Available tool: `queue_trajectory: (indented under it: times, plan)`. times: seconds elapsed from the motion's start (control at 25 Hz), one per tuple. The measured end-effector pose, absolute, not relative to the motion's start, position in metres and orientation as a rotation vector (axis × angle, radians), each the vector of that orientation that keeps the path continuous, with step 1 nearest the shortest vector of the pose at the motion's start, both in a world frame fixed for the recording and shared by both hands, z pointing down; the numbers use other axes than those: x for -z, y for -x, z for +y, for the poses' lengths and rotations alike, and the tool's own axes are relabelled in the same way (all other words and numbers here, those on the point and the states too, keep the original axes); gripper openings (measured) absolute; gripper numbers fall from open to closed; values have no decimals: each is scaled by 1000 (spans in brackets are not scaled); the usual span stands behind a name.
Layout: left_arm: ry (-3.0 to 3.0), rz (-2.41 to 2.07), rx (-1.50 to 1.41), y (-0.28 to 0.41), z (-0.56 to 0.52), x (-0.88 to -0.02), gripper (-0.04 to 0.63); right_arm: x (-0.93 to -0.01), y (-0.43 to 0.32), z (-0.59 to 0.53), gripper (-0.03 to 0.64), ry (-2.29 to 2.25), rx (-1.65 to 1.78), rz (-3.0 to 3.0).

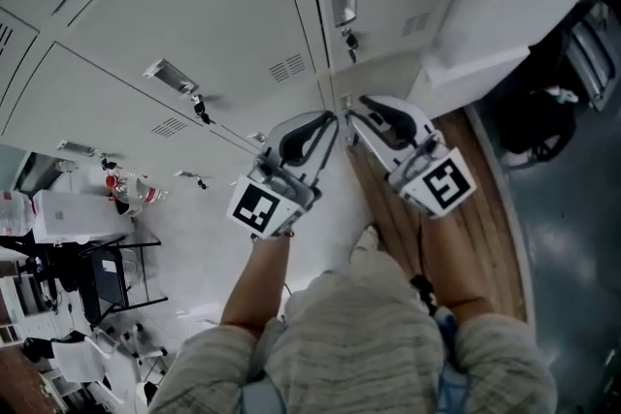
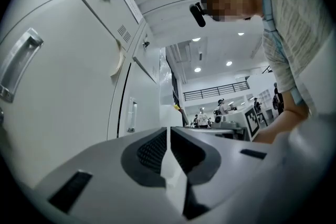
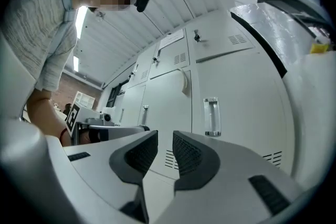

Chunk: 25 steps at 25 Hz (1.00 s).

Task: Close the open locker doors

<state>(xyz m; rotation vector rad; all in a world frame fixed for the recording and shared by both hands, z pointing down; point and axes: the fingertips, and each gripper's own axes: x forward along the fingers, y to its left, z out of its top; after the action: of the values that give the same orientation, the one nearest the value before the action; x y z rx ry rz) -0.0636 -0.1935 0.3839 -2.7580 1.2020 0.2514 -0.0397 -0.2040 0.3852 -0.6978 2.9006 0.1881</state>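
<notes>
Where the person's two forearms end, two hand-held grippers hover side by side just before the locker doors (image 1: 194,5): left hand-held gripper (image 1: 330,123) clenched on nothing, right hand-held gripper (image 1: 354,111) released, empty. Beyond them, the doors look flush.

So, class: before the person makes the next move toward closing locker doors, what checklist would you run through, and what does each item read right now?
1. Left gripper empty: ok; its fingers sit together with nothing between them.
2. Right gripper empty: ok; its fingers stand apart with nothing between them.
3. Locker doors in view shut: ok; every one looks flush.
4. Doors outside the views shut: cannot tell.
5. Both grippers clear of the hanging key: ok; neither touches it.
</notes>
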Motion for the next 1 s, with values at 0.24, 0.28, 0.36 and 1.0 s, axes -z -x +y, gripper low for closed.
queue_trajectory:
  times: [0.24,0.28,0.36,1.0]
  plan:
    - [2732,1177,-302,91,-144,-360,6,-356,50,-153,86,739,-243,2874]
    - [2729,1171,-306,96,-135,-356,6,-351,54,-142,86,740,-251,2870]
    - [2720,1152,-314,106,-115,-349,6,-340,64,-119,86,739,-272,2863]
    - [2613,1046,-348,145,38,-284,6,-280,113,48,86,658,-478,2838]
